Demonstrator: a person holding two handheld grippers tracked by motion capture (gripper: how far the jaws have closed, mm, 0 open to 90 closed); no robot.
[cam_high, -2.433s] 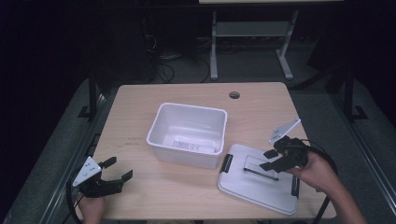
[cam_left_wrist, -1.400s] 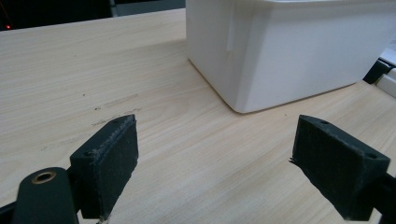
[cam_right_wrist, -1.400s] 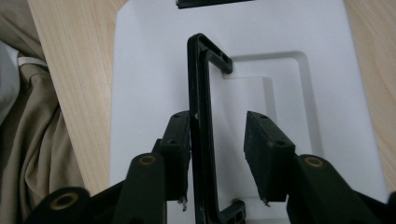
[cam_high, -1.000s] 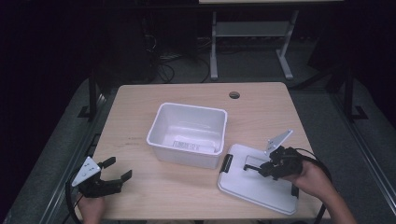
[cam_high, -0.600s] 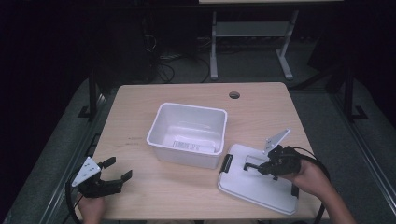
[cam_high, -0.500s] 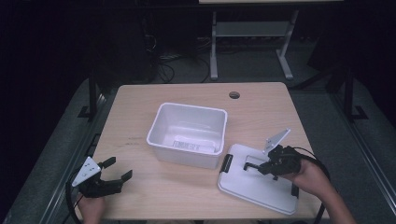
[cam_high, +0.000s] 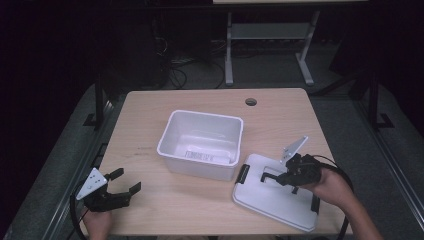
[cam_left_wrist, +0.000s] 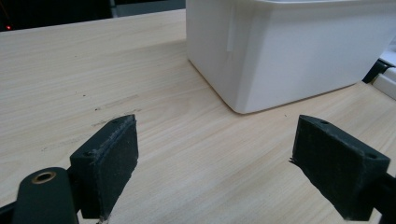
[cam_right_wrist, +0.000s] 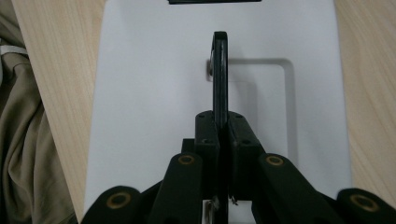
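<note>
Lid (cam_high: 272, 192) lies flat on the table (cam_high: 165, 200), right of the bin (cam_high: 202, 142). Right gripper (cam_right_wrist: 219, 126) has just clamped its raised handle (cam_right_wrist: 219, 70); left gripper (cam_high: 120, 192) waits open. Lift straight, keeping the lid level, to avoid twisting the handle.

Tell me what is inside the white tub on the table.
The white tub holds nothing loose; a printed label sits on its floor by the near wall. Its lid lies apart, the right gripper pinching its handle.
</note>
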